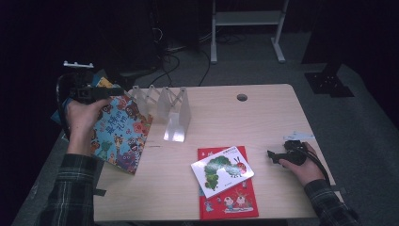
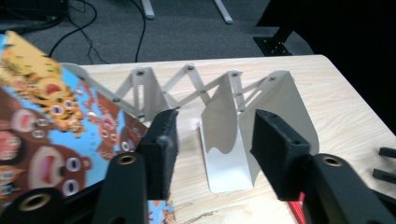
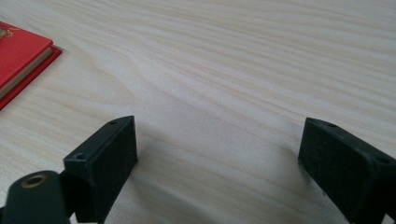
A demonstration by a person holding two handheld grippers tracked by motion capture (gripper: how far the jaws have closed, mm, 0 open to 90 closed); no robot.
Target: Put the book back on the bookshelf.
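Observation:
A colourful animal picture book point(image 1: 120, 134) stands tilted at the table's left edge, leaning toward a white expanding book rack point(image 1: 169, 106). My left gripper point(image 1: 115, 92) hovers at the book's top edge. In the left gripper view its jaws point(image 2: 212, 126) stand apart with nothing between them; the book point(image 2: 42, 126) lies just left of them and the rack point(image 2: 233, 121) behind. A white caterpillar book point(image 1: 222, 170) lies on top of a red book point(image 1: 230, 197) at the front. My right gripper point(image 1: 270, 154) rests on the table, open and empty point(image 3: 219, 135), near the red book's corner point(image 3: 18, 56).
The wooden table point(image 1: 263, 117) has a cable hole point(image 1: 242, 97) near its far edge. On the grey floor beyond are cables point(image 1: 174, 61), a white stand's legs point(image 1: 247, 28) and a black base plate point(image 1: 329, 82).

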